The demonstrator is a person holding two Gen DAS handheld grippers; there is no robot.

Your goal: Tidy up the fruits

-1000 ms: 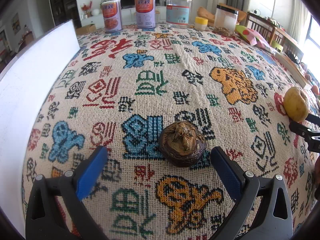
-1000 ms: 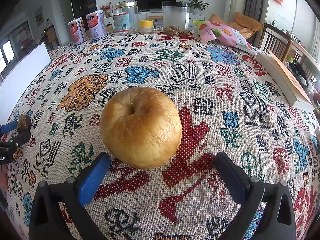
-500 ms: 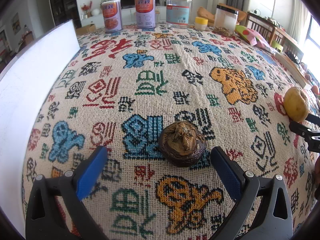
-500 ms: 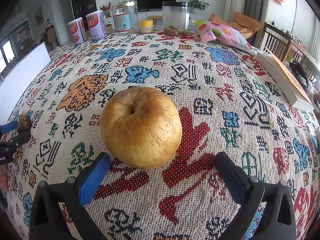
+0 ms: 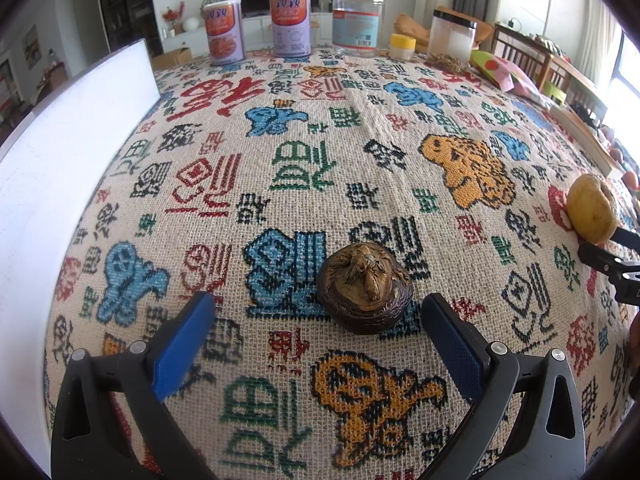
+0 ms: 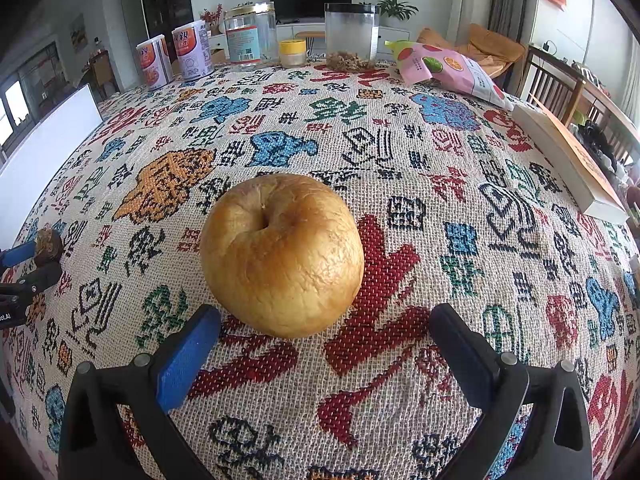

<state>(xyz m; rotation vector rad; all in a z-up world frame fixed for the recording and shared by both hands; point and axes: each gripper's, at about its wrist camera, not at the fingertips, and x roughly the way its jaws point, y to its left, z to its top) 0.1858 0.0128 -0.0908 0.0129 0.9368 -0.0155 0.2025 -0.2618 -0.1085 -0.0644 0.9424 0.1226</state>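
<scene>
A dark brown, wrinkled round fruit (image 5: pixel 365 289) lies on the patterned tablecloth (image 5: pixel 304 168), just ahead of my open left gripper (image 5: pixel 316 340) and right of its midline. A yellow-brown wrinkled apple (image 6: pixel 282 254) lies on the cloth just ahead of my open right gripper (image 6: pixel 324 344), left of its midline. Neither gripper touches its fruit. The apple also shows at the right edge of the left wrist view (image 5: pixel 592 208), with the right gripper's black fingers (image 5: pixel 608 264) beside it. The brown fruit (image 6: pixel 48 242) and the left gripper's fingers (image 6: pixel 24 276) show at the left edge of the right wrist view.
A white board (image 5: pixel 60 168) stands along the table's left side. At the far edge stand two tins (image 5: pixel 256 26), a clear jar (image 5: pixel 356 20), a small yellow-lidded pot (image 5: pixel 402 46) and a black-lidded jar (image 6: pixel 351 36). A pink snack bag (image 6: pixel 448 68) and a book (image 6: pixel 568 160) lie at the right.
</scene>
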